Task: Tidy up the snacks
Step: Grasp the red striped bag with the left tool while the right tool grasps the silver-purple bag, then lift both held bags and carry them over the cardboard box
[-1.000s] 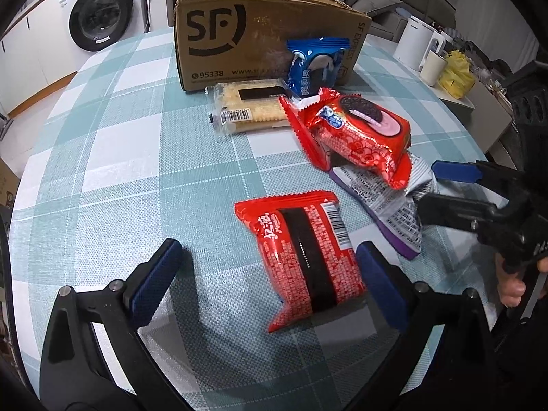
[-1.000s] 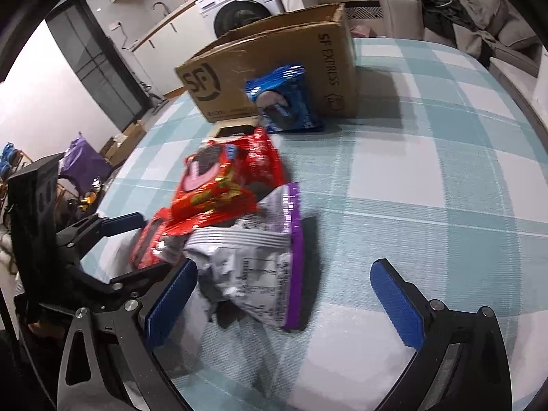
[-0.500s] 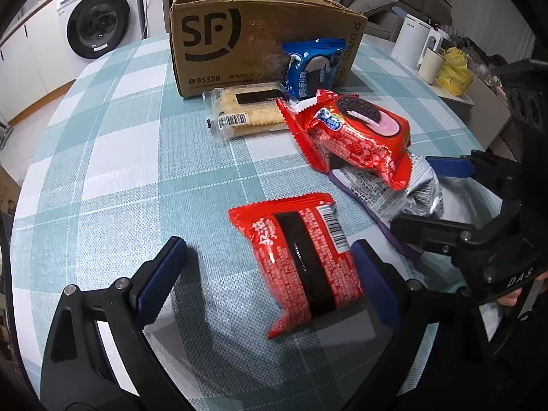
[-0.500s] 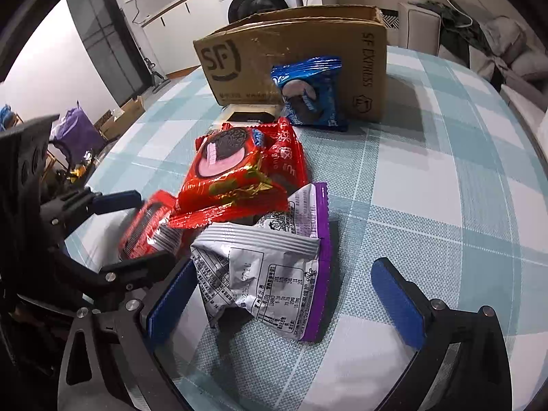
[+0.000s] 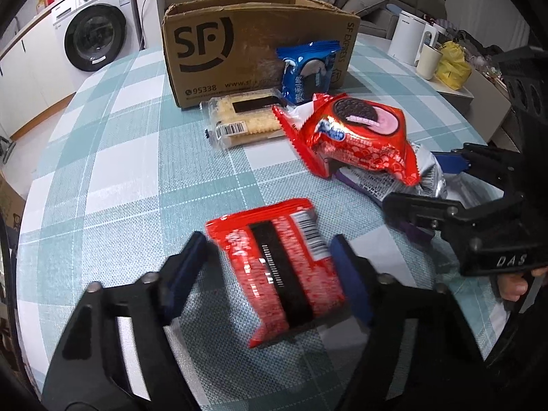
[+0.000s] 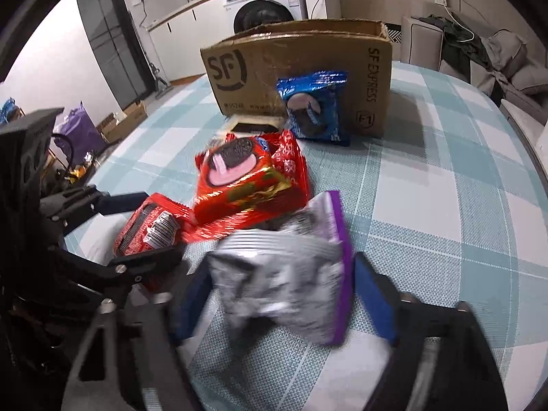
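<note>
My left gripper (image 5: 267, 270) has closed in on a red snack pack with a black stripe (image 5: 281, 270); its blue pads touch both sides. The pack also shows in the right wrist view (image 6: 150, 233). My right gripper (image 6: 281, 294) has closed in on a silver and purple snack bag (image 6: 291, 274), pads against both sides; that bag lies partly under a red Oreo pack (image 5: 359, 137) in the left wrist view (image 5: 428, 178). A blue Oreo pack (image 5: 306, 70) leans on the SF cardboard box (image 5: 219, 44). A pale cracker pack (image 5: 243, 116) lies before the box.
The snacks lie on a round table with a teal checked cloth (image 5: 113, 157). The open-topped box stands at the far side (image 6: 308, 54). A white kettle and cup (image 5: 411, 41) stand beyond the table. A washing machine (image 5: 92, 34) stands at the back left.
Both grippers have narrowed from wide open onto their packs. The left one closed on the red striped pack, the right one on the silver and purple bag. Both frames are blurred by motion.
</note>
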A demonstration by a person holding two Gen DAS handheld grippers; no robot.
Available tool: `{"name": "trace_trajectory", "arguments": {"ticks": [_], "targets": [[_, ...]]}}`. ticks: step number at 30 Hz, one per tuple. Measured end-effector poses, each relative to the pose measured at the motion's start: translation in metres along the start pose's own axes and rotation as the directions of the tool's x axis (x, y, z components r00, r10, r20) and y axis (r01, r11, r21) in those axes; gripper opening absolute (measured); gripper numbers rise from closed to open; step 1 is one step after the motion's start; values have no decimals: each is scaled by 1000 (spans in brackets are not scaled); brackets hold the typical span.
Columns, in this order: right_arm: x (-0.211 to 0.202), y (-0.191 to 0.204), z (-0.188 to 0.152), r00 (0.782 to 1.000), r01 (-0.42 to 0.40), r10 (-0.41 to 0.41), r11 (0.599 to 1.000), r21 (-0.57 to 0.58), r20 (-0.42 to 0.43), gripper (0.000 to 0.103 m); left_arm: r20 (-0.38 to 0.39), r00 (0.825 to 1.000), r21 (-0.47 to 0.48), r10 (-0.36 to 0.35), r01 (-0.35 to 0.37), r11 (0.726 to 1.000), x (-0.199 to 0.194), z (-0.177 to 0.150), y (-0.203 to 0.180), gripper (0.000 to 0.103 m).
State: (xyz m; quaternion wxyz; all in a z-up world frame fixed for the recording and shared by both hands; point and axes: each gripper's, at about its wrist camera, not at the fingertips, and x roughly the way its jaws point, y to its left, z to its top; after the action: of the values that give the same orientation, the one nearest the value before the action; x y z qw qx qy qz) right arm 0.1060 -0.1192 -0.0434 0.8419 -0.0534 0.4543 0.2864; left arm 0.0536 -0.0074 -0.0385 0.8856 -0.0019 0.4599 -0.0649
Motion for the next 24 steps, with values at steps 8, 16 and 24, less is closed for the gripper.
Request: {"name": "trace_trajectory", "arguments": {"ticks": [8, 16, 24], "targets": [[-5, -9, -1, 999, -33, 32, 999, 41, 31, 60, 16, 998, -47, -61, 61, 997, -4, 0, 10, 46], [-12, -15, -1, 998, -34, 31, 997, 69, 53, 58, 37, 997, -70, -71, 74, 995, -9, 3, 12, 46], [-31, -23, 2, 994, -22, 12, 995, 98, 107, 58, 73, 996, -94, -57, 64, 993, -21, 8, 14, 46]]}}
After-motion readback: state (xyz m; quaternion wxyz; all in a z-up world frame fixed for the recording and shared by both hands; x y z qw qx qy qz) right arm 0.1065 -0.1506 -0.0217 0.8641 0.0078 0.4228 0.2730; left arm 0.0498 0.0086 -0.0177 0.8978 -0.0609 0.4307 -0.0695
